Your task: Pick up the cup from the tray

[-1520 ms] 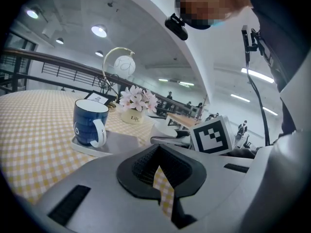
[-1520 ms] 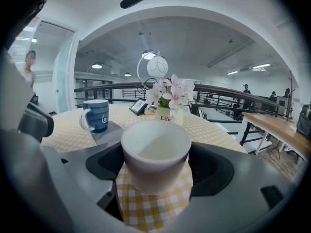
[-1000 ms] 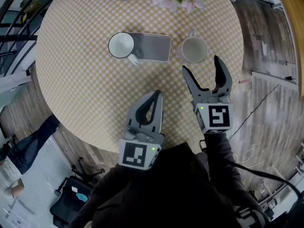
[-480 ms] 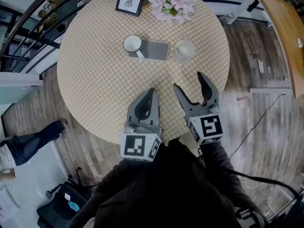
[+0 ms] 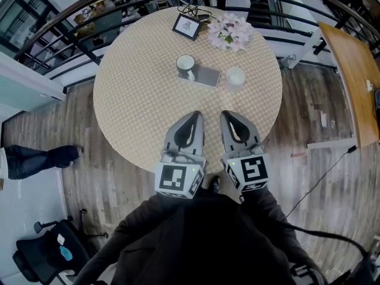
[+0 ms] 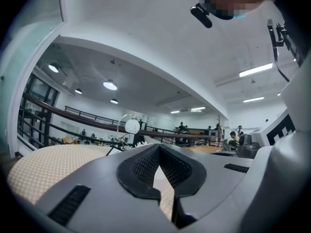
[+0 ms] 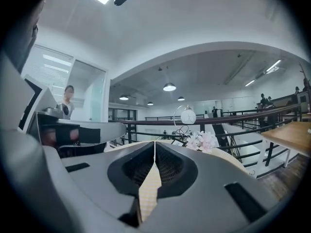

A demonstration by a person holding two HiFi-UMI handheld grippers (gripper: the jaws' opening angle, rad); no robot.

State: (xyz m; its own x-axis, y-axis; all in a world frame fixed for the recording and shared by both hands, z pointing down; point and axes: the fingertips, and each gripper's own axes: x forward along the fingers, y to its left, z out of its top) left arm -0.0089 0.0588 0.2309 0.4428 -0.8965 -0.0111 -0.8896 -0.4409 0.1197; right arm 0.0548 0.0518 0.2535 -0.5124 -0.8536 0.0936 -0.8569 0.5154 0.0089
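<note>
So the big change: both grippers have pulled back and up from the table [image 5: 136, 100], and the head view now takes in the whole round top instead of just the tray area.

The left gripper [image 5: 195, 115] looks the same as before, jaws pressed together with nothing in them; its own view [image 6: 158, 147] shows the tips meeting. The right gripper [image 5: 227, 115] was spread wide next to a cup a second ago and has just been closing. Its jaws are now together and empty [image 7: 155, 143].

On the table, upper middle of the frame: a white cup [image 5: 185, 63] sits at the left end of the tray [image 5: 208, 76]. From this high up I can't tell if it's on the tray or just touching it. A second cup [image 5: 236, 76] stands on the cloth just right of the tray. That's the one the right gripper was open beside, so my guess is it's the cup that came off the tray and the job is basically done.

Pose-wise, both grippers point level, side by side over the near edge of the table, arms tucked close to the body, well apart from the cups.
</note>
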